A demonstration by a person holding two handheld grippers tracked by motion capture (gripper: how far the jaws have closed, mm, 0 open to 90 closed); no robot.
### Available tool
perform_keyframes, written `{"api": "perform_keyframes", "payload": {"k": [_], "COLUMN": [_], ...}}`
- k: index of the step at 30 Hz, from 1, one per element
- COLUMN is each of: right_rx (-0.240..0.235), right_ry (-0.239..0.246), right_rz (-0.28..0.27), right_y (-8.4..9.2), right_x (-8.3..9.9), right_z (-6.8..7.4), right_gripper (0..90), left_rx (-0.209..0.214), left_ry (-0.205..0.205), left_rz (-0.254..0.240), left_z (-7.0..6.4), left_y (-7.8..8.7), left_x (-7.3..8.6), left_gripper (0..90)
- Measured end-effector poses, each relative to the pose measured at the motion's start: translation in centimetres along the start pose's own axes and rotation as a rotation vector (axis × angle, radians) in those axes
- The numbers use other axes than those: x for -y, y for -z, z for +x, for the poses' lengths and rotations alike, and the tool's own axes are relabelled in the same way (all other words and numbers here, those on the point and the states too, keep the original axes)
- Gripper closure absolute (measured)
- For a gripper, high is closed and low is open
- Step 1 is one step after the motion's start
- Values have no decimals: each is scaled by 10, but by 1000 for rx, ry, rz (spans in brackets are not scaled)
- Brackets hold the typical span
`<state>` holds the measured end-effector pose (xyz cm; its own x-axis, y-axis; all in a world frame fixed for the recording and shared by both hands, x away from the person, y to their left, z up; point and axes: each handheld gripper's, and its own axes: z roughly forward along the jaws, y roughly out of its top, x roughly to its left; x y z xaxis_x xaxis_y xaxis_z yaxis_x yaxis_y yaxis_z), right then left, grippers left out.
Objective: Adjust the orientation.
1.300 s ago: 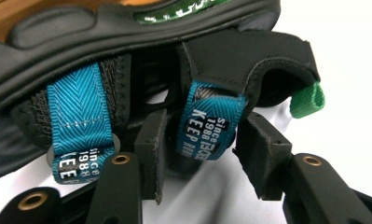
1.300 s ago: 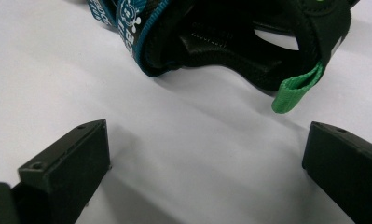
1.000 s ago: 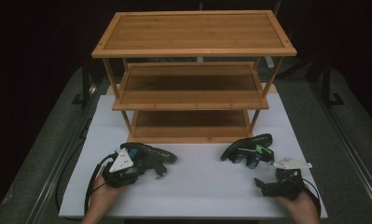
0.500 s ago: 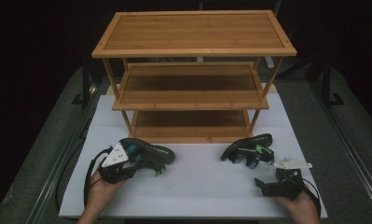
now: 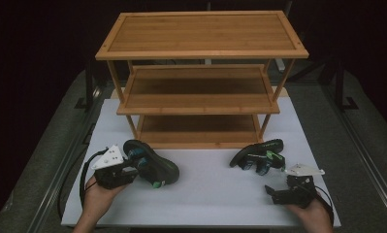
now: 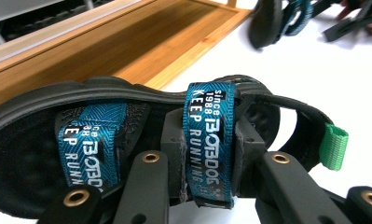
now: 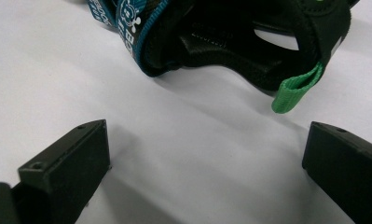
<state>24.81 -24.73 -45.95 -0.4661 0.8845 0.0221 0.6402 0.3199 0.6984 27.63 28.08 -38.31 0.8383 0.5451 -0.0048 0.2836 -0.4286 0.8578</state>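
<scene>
My left claw (image 6: 207,186) has just been closing and now pinches the left sandal (image 5: 152,167) by its strap, w/ sandal tipped up in front of rack (image 5: 201,104). Right claw (image 5: 278,196) spread, empty; right sandal (image 5: 259,155) untouched near rack base. Both still to shelve, I reckon.

Left gripper (image 5: 133,167) at seven o'clock, held in left hand (image 5: 96,196), jaws just closing and clamped on a strap between them, right gripper (image 5: 273,194) at five o'clock, cradled in right hand (image 5: 310,213), jaws spread wide, nothing between them.
</scene>
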Motion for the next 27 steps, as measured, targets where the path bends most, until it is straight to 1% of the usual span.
{"api": "perform_keyframes", "payload": {"k": [6, 7, 8, 9, 11, 12, 13, 14, 15, 16, 17, 18, 20, 21, 22, 23, 24, 25, 26, 27], "right_rx": [0, 0, 0, 0, 0, 0, 0, 0, 0, 0, 0, 0, 0, 1, 0, 0, 0, 0, 1, 1], "right_ry": [0, -1, -1, 0, 0, 0, 0, 0, 0, -1, -1, 0, -1, 0, 0, 0, 0, 0, 0, 0], "right_rz": [0, 0, 0, 0, 0, 0, 0, 0, 0, 0, 0, 0, 0, -1, -1, -1, -1, -1, -1, -1], "right_y": [0, 0, 0, 0, 0, 0, 0, 0, 0, 0, 0, 0, 0, 0, 0, 0, 0, 0, 0, 0], "right_x": [0, 0, 0, 0, 0, 0, 0, 0, 0, 0, 0, 0, 0, 0, 0, 0, 0, 0, 0, 0], "right_z": [0, 0, 0, 0, 0, 0, 0, 0, 0, 0, 0, 0, 0, 0, 0, 0, 0, 0, 0, 0], "right_gripper": [3, 3, 3, 3, 3, 3, 3, 3, 3, 3, 3, 3, 3, 3, 3, 3, 3, 3, 3, 3], "left_rx": [78, 78, 92, 122, 149, 149, 160, 184, 184, 210, 224, 224, 252, 274, 285, 285, 302, 310, 311, 311], "left_ry": [-35, -35, -42, -46, -60, -60, -68, -74, -74, -72, -76, -76, -78, -82, -82, -82, -86, -90, -93, -93], "left_rz": [16, 16, 18, 23, 27, 27, 32, 29, 29, 30, 31, 31, 36, 48, 56, 56, 72, 82, 94, 94], "left_z": [-9, -9, -11, -14, -17, -17, -18, -22, -22, -25, -26, -26, -30, -33, -35, -35, -37, -38, -39, -39], "left_y": [-8, -8, -10, -15, -21, -21, -23, -29, -29, -36, -39, -39, -47, -53, -56, -56, -62, -66, -69, -69], "left_x": [-14, -14, -16, -21, -25, -25, -28, -31, -31, -34, -36, -36, -37, -38, -38, -38, -37, -36, -36, -36], "left_gripper": [714, 714, 714, 714, 714, 714, 714, 714, 714, 713, 713, 714, 713, 713, 713, 713, 713, 713, 713, 712]}}
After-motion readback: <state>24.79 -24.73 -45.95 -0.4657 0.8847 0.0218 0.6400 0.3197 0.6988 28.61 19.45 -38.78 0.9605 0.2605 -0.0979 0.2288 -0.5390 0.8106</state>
